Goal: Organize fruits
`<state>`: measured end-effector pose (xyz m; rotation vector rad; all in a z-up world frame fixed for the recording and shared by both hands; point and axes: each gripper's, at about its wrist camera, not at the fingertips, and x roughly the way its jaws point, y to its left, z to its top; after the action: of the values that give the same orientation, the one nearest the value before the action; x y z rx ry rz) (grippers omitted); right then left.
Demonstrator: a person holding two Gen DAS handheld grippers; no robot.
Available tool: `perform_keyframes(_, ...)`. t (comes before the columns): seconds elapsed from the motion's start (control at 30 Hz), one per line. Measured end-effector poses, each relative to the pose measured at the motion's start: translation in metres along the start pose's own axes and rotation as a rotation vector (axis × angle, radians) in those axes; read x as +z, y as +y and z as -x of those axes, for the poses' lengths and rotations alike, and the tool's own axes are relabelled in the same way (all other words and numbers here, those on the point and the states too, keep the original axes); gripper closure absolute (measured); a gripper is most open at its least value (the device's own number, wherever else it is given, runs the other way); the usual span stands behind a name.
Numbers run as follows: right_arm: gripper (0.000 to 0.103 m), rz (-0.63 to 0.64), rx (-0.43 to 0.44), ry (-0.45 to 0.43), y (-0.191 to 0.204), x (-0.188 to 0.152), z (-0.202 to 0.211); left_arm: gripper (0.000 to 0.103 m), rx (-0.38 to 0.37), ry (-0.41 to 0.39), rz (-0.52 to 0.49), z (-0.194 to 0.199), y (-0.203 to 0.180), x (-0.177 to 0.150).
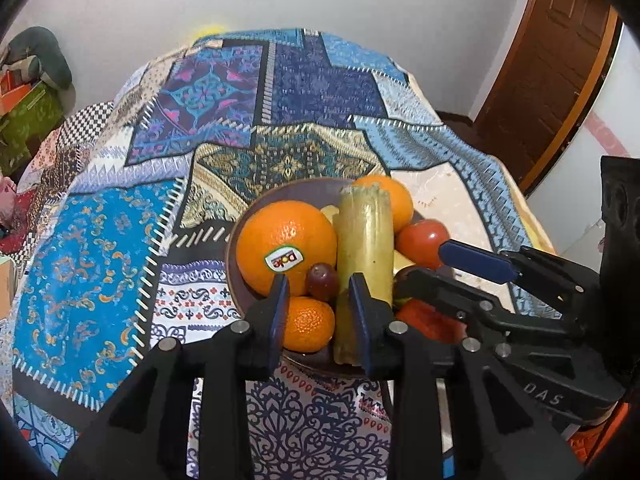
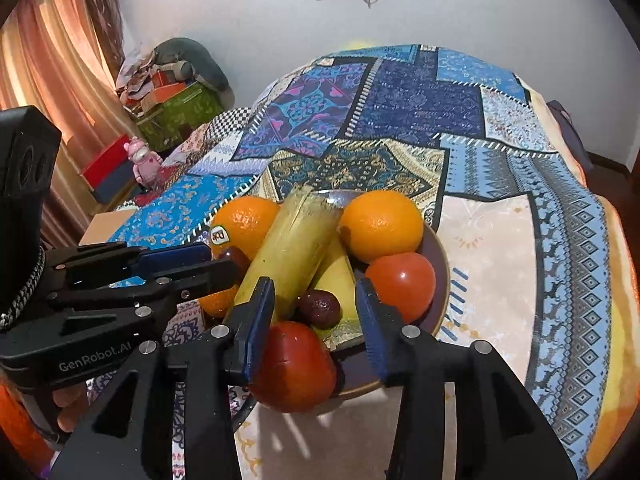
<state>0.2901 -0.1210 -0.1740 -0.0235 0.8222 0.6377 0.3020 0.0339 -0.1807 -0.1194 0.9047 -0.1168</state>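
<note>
Hovering over the fruit plate (image 1: 236, 276) on the counter, both grippers sit wide open and empty, the left gripper (image 1: 319, 300) nearer the long yellow-green stalk (image 1: 364, 256), which runs lengthwise straight ahead, just right of its gap, while the right gripper (image 2: 315, 312) straddles a tomato (image 2: 296, 368).

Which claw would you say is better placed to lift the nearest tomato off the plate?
Probably the right claw: it hangs open right above the near tomato. The left claw is open over the small orange.
</note>
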Motion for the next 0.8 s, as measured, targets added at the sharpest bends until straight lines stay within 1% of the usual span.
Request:
perform_keyframes(0.13, 0.064, 0.004, -0.020, -0.062, 0.003, 0.008, 0.027, 0.073, 0.004, -0.064, 0.000, 0.030, -0.001, 0.003)
perform_keyframes(0.27, 0.064, 0.020, -0.042, -0.154, 0.010, 0.016, 0.070, 0.073, 0.021, -0.163, -0.009, 0.074, -0.008, 0.005)
perform_keyframes(0.43, 0.064, 0.042, -0.054, -0.282, 0.030, 0.020, 0.132, 0.073, 0.021, -0.304, -0.026, 0.142, -0.021, 0.004)
perform_keyframes(0.57, 0.064, 0.067, -0.064, -0.369, 0.051, 0.017, 0.175, 0.073, 0.031, -0.433, -0.050, 0.204, -0.038, -0.007)
perform_keyframes(0.67, 0.062, 0.084, -0.074, -0.431, 0.067, 0.010, 0.206, 0.067, 0.037, -0.506, -0.063, 0.240, -0.047, -0.017)
perform_keyframes(0.73, 0.061, 0.091, -0.081, -0.461, 0.076, 0.005, 0.220, 0.060, 0.055, -0.566, -0.073, 0.265, -0.055, -0.026)
perform_keyframes(0.8, 0.060, 0.094, -0.080, -0.490, 0.084, 0.000, 0.234, 0.056, 0.072, -0.621, -0.088, 0.286, -0.062, -0.036)
